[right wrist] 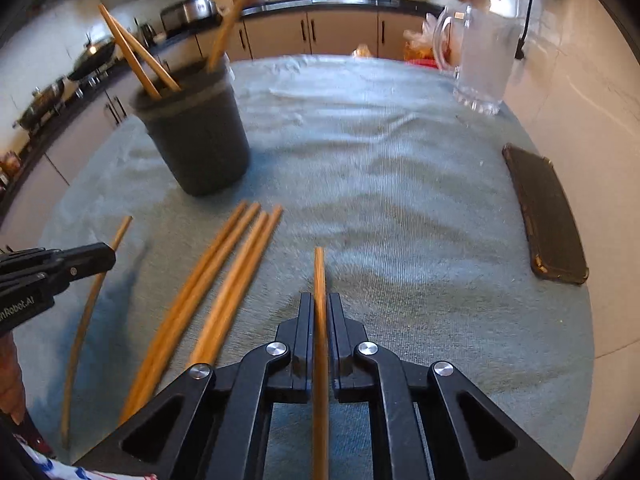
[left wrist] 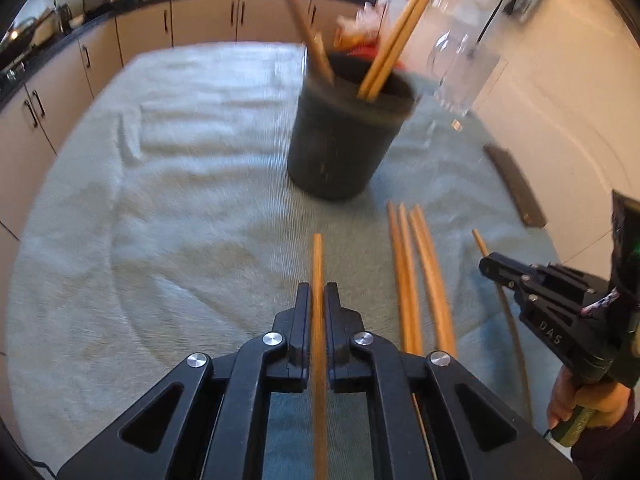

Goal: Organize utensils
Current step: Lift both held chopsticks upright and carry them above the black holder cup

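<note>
A dark grey holder cup stands on the light cloth and holds three wooden chopsticks; it also shows in the right wrist view. My left gripper is shut on one wooden chopstick that points at the cup. My right gripper is shut on another chopstick; this gripper also shows at the right of the left wrist view. Several loose chopsticks lie on the cloth between the two grippers, also seen in the left wrist view.
A glass pitcher stands at the far right of the table. A dark phone case lies near the right edge by the white wall. Kitchen cabinets and a counter run behind the table.
</note>
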### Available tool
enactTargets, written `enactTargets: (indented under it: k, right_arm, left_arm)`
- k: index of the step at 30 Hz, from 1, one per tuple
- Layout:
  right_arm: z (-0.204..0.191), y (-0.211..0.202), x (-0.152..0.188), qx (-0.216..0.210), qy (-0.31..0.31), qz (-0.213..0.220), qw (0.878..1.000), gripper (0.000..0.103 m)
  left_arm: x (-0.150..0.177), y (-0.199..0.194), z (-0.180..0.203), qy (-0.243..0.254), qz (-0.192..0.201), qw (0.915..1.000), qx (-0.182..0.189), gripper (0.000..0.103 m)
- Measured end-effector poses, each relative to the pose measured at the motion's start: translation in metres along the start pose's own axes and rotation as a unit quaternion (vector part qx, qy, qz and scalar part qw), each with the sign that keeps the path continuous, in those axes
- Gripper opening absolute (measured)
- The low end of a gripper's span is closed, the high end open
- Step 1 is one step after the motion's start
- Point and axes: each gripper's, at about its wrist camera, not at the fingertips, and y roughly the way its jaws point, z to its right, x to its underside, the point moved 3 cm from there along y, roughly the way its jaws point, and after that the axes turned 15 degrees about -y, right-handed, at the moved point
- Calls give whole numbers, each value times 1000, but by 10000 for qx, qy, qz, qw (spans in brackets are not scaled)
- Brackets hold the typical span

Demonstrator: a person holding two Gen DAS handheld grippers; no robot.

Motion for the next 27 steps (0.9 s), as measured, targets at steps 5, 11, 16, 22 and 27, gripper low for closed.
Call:
enactTargets:
  k: [5,11,16,22,27]
  right_arm:
    - [-11,-45,-4,102,-10,621,9980,6]
    - [-25,-97,0,53,19,1279,9918,6]
    - [-36,-124,-1,-88,31,1648,9863,6]
    - [-46,-145,1,-140,-67,1870,9822,7]
    - [-50,-158,4,-163,-96,2004,9795,7]
  left_arm:
    - [0,-52,4,21,541,9983,237,5]
    - [10,-91,16,-62,954,9937,576,5]
    - [20,-116,20,59,1372,9892,508,5]
    - [38,-142,25,363,1741,9833,386,6]
    - [47,-160,26,403,1874,9802,491,5]
